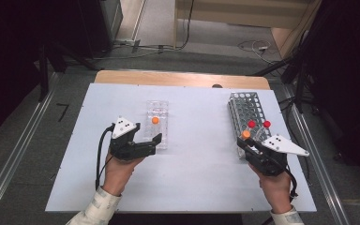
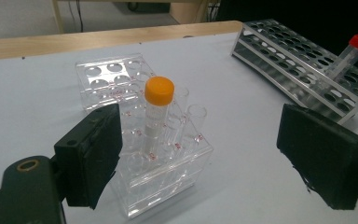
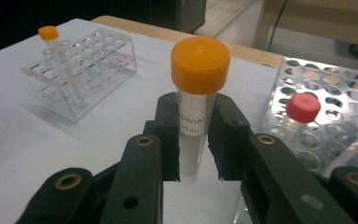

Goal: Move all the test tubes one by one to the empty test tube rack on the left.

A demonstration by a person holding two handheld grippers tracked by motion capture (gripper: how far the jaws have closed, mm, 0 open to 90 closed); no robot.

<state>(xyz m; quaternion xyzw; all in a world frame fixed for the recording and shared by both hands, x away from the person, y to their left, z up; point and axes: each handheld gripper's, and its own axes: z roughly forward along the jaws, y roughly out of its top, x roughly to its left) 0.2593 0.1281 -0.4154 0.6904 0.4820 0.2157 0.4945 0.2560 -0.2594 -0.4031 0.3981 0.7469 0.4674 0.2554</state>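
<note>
One orange-capped tube (image 2: 158, 112) already stands in the clear rack (image 2: 168, 177) beside the left gripper (image 1: 145, 146), whose jaws gape apart, while the right gripper (image 3: 193, 135) clamps a second orange-capped tube (image 3: 198, 93) beside the metal rack (image 1: 246, 112), where two red-capped tubes (image 1: 258, 124) remain.

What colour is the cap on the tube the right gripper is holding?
Orange cap, clearest in the right gripper view.

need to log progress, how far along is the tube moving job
Done: one orange-capped tube already stands in the clear rack. In hand: the right tool is shut on a second orange-capped tube, beside the metal rack. The left tool is open around the clear rack. Left: two red-capped tubes remain in the metal rack.
</note>
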